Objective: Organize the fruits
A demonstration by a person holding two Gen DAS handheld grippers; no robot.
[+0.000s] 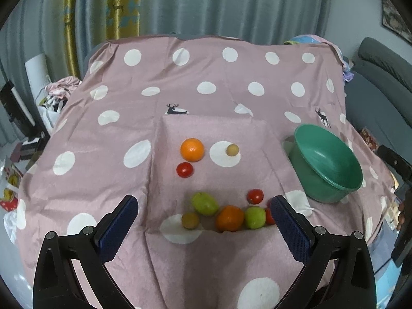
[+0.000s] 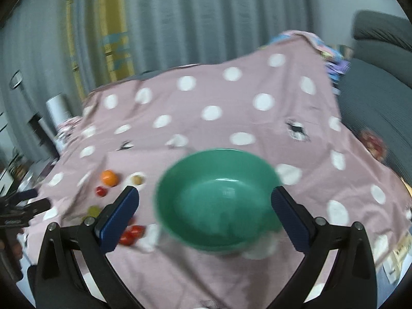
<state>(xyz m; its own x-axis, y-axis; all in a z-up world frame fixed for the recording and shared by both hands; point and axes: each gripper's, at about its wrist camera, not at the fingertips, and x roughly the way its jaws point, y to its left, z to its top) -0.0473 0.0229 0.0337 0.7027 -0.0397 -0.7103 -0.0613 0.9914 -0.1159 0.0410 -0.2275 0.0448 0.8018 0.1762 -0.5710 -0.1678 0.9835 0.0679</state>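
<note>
Long grey-blue curtains (image 1: 231, 5) are hanging across the back of the room. A yellow cloth strip with blue shapes (image 1: 123, 2) is hanging among them. A grey soft sofa (image 1: 381, 77) is sitting at the right side, and a dark framed picture (image 1: 394, 18) is hanging on the pale wall above it. A white round tube (image 1: 38, 69) is standing at the left, with a pile of pink clothes (image 1: 64, 85) lying near it. Soft, dim light is filling the room.

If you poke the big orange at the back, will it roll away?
Probably. The orange looks round and sits free on the cloth, so a push would likely roll it. The soft, creased cloth might stop it soon. Its skin looks firm, so it is likely not fragile.
</note>
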